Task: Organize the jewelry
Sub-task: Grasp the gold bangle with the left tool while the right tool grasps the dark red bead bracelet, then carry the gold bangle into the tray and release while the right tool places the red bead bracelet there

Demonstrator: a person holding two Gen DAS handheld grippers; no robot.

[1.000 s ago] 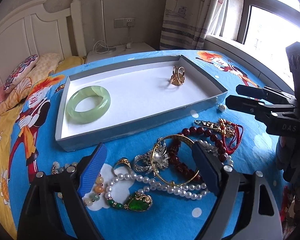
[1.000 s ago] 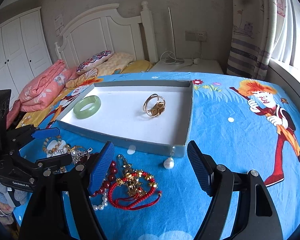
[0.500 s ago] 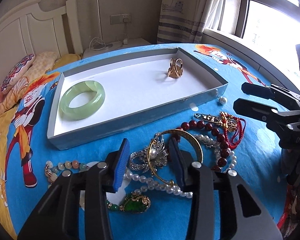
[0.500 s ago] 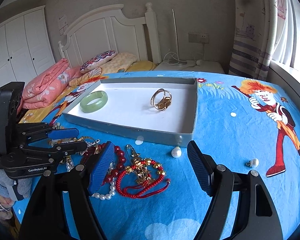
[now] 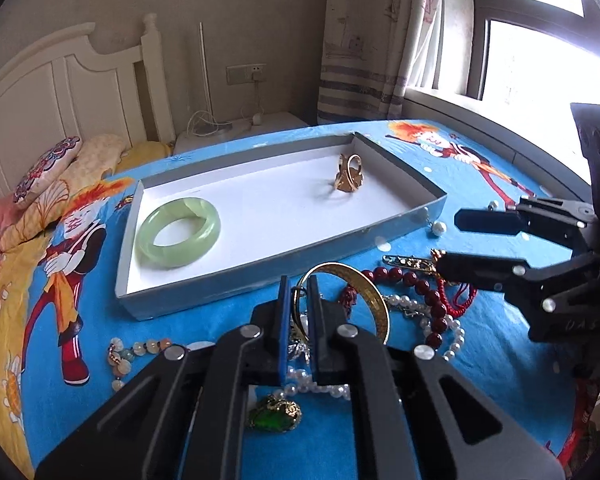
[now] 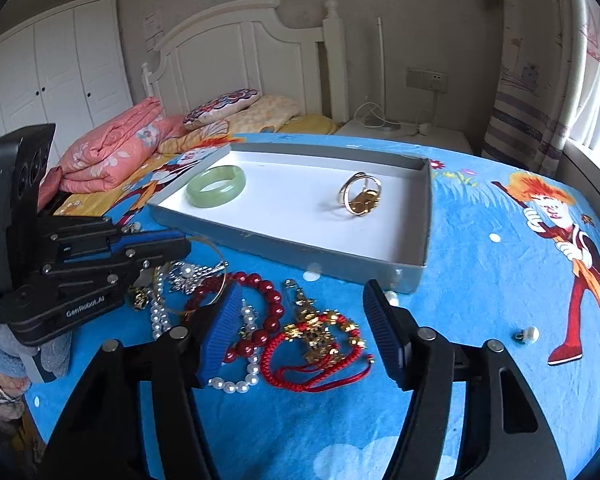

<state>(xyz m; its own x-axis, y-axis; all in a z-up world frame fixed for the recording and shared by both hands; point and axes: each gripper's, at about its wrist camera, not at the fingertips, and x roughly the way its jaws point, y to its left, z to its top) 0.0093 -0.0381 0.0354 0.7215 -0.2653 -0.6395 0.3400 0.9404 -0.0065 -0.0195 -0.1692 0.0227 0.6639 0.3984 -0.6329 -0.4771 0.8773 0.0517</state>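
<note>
A shallow grey box (image 5: 284, 268) with a white floor lies on the blue bedspread; it holds a green jade bangle (image 5: 178, 226) and a gold ornament (image 5: 350, 179). My left gripper (image 5: 298, 312) is shut on the rim of a thin gold bangle (image 5: 374, 292), just in front of the box. The same bangle (image 6: 220, 272) shows beside the left gripper (image 6: 180, 246) in the right wrist view. My right gripper (image 6: 300, 332) is open and empty above a red cord charm (image 6: 316, 340) and red bead bracelet (image 6: 268, 304).
Loose jewelry lies in front of the box: a pearl strand (image 5: 312, 388), a green pendant (image 5: 276, 418), a pastel bead bracelet (image 5: 140, 350), a silver brooch (image 6: 188, 276). Single pearls (image 6: 530, 334) lie at right. Pillows (image 6: 140, 148) and headboard stand behind.
My left gripper has closed from wide open onto the gold bangle's rim. The right gripper has stayed open, shifting slightly over the red jewelry.
</note>
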